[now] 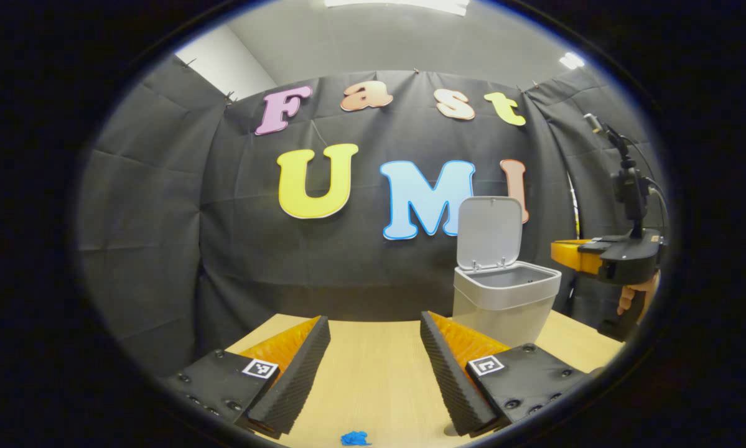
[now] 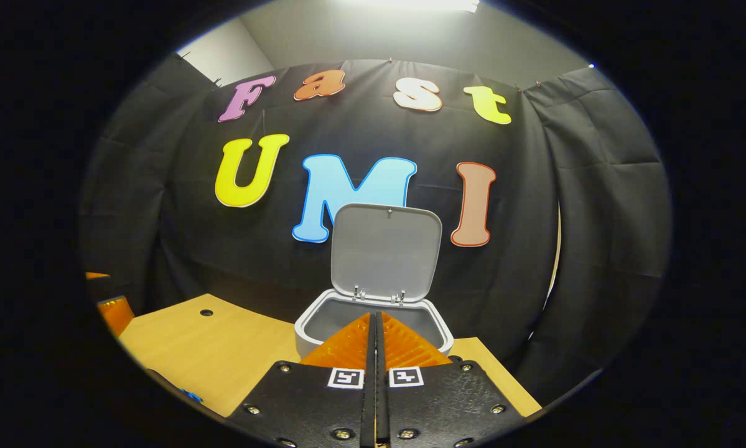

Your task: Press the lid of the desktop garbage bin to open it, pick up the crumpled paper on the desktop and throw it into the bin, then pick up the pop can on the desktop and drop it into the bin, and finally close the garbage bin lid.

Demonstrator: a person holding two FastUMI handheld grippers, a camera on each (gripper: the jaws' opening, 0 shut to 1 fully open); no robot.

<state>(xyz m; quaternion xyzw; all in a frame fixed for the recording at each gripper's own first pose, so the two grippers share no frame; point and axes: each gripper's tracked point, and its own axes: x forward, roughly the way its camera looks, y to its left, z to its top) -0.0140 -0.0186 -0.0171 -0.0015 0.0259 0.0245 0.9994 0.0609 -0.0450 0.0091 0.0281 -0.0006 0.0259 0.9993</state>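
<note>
The grey desktop bin (image 1: 503,298) stands on the wooden table (image 1: 373,373) with its lid (image 1: 489,231) swung up and upright. In the left gripper view it is ahead and to the right of my left gripper (image 1: 374,320), which is open low over the table with nothing between its fingers. My right gripper (image 2: 376,316) is shut with its fingers pressed together and nothing showing between them. Its tips hover above the open mouth of the bin (image 2: 323,323), in front of the raised lid (image 2: 385,252). In the left gripper view the right gripper (image 1: 562,254), held by a hand (image 1: 634,295), hangs right of the bin.
A small blue scrap (image 1: 355,438) lies on the table just before the left gripper. The table (image 2: 223,354) has a round hole (image 2: 206,312) near its back left. The black cloth wall stands close behind the bin.
</note>
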